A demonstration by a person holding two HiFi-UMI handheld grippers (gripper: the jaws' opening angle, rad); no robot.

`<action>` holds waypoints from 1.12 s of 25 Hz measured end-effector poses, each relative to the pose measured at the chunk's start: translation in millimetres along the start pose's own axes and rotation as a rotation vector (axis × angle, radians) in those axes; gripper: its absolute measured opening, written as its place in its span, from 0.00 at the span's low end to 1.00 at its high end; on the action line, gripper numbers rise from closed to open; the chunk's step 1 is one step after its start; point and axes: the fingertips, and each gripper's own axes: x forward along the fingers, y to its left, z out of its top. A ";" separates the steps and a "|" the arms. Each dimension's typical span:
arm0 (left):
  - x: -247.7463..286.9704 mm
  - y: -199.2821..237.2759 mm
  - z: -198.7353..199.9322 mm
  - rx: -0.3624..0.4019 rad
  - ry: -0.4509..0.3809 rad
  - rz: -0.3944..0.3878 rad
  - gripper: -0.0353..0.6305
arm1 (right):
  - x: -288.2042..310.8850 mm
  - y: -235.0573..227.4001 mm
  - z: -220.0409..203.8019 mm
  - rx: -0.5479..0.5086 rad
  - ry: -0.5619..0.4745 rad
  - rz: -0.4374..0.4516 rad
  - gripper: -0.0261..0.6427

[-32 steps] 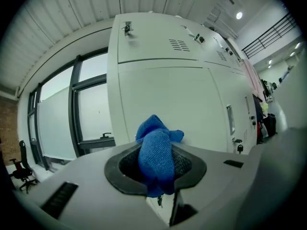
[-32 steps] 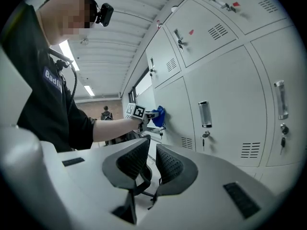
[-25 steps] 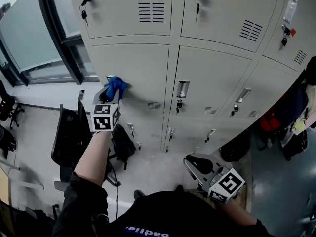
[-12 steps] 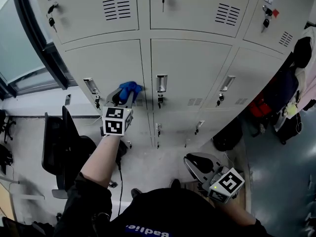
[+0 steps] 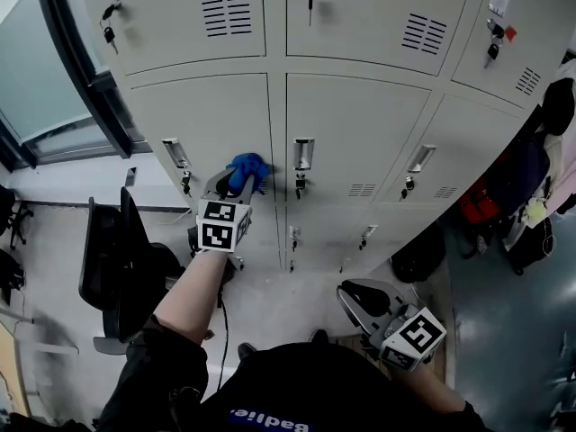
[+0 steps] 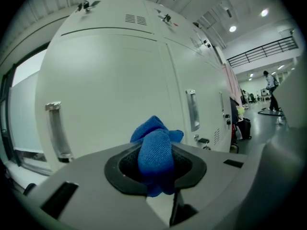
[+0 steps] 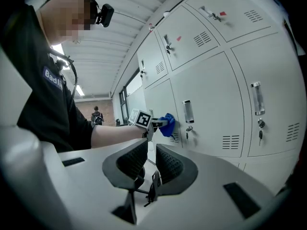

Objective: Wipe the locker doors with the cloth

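Left tongs (image 5: 236, 180) clamp a crumpled blue cloth (image 5: 249, 166) against a beige metal locker door (image 5: 216, 120); right tongs (image 7: 151, 150) sit drawn together, empty.

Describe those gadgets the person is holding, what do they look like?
The left claw and right claw are pale grey plastic with black ribbed pads; each carries a white cube with black square markers. The person's sleeve is black.
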 end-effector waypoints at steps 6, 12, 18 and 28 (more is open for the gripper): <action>-31.4 67.2 -59.4 -0.044 0.082 0.144 0.21 | 16.2 9.4 -13.7 -0.014 0.067 0.026 0.11; -45.7 105.9 -104.0 -0.106 0.139 0.213 0.21 | 32.3 20.6 -15.0 -0.043 0.082 0.061 0.11; -44.9 135.5 -112.5 -0.143 0.130 0.253 0.21 | 40.8 28.2 -18.8 -0.050 0.105 0.071 0.11; -17.7 108.5 -105.7 -0.159 0.107 0.199 0.21 | 34.7 24.3 -11.9 -0.022 0.086 0.051 0.11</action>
